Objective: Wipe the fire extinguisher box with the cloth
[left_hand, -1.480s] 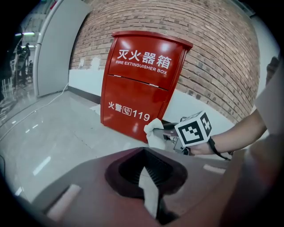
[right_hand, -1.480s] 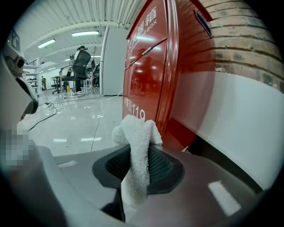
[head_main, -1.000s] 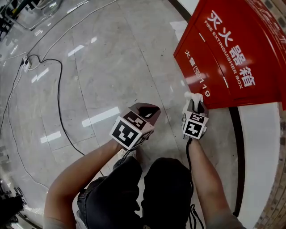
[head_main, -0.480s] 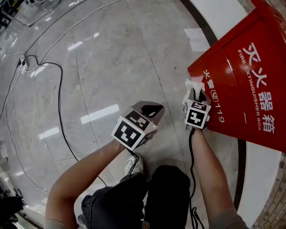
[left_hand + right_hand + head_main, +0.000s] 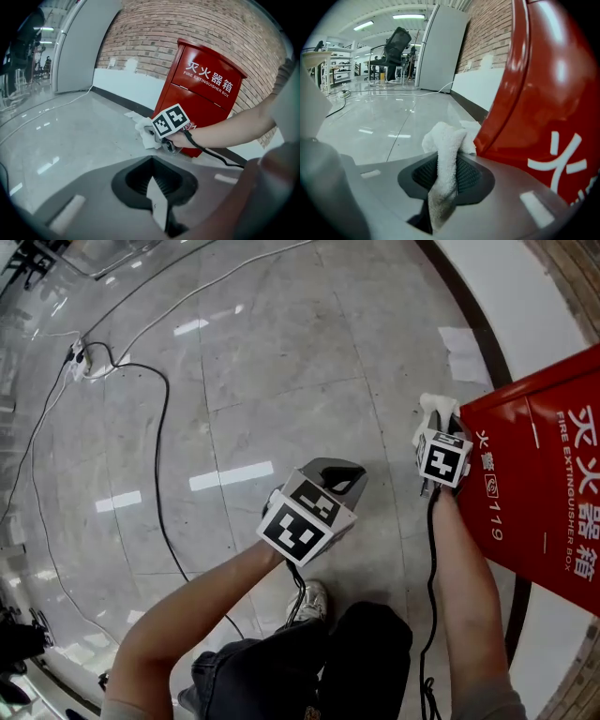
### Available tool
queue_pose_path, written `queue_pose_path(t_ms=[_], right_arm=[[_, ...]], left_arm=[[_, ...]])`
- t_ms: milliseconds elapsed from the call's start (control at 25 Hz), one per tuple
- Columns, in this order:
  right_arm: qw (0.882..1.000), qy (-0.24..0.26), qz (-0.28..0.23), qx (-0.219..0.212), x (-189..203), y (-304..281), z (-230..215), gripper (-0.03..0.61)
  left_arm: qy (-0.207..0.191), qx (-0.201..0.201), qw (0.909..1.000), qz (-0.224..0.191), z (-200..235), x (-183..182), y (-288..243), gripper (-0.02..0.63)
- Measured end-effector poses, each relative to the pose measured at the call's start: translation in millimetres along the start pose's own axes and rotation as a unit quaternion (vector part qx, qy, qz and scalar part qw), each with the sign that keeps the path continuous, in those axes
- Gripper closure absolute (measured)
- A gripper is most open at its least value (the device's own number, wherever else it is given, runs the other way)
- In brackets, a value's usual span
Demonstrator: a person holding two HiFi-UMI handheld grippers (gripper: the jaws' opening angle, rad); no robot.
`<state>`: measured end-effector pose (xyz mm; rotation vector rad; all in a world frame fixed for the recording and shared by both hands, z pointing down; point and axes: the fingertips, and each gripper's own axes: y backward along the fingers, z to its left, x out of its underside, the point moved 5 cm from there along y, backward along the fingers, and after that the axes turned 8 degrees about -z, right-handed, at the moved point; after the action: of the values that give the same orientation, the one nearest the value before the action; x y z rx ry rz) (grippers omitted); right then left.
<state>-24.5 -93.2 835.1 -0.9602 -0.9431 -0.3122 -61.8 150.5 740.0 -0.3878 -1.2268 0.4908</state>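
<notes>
Now wiping: R gripper (image 5: 435,421) pinches cloth (image 5: 445,154) against box (image 5: 553,484) corner; L gripper (image 5: 336,476) idle, jaws together, empty. Next: drag cloth across red front w/ steady pressure.

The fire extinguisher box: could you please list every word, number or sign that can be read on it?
"灭火器箱": large white characters on the front of the fire extinguisher box.
"FIRE EXTINGUISHER BOX": small white line just beneath.
"火警 119": lower on the front; the emblem between them is too small to read.
</notes>
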Motion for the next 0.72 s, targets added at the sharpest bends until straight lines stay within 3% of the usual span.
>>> queue_pose_path(t_ms=[120,320,480,720], right_arm=[[1.0,-0.001,-0.01,-0.004,-22,-4,3,0.469],[0.993,-0.045,-0.084,-0.069,-85,25,19,0.468],[0.981,-0.057,-0.129,-0.137,-134,95,30,0.468],[0.967,-0.036,-0.13,-0.217,-207,226,37,0.466]], left_arm=[[-0.006,-0.007,1.0,-0.001,9,-2,14,0.614],[0.002,-0.042,0.9989,-0.021,31,-22,36,0.614],[0.036,-0.078,0.9951,-0.05,32,-53,70,0.614],[0.091,-0.091,0.9897,-0.062,-3,-122,147,0.614]])
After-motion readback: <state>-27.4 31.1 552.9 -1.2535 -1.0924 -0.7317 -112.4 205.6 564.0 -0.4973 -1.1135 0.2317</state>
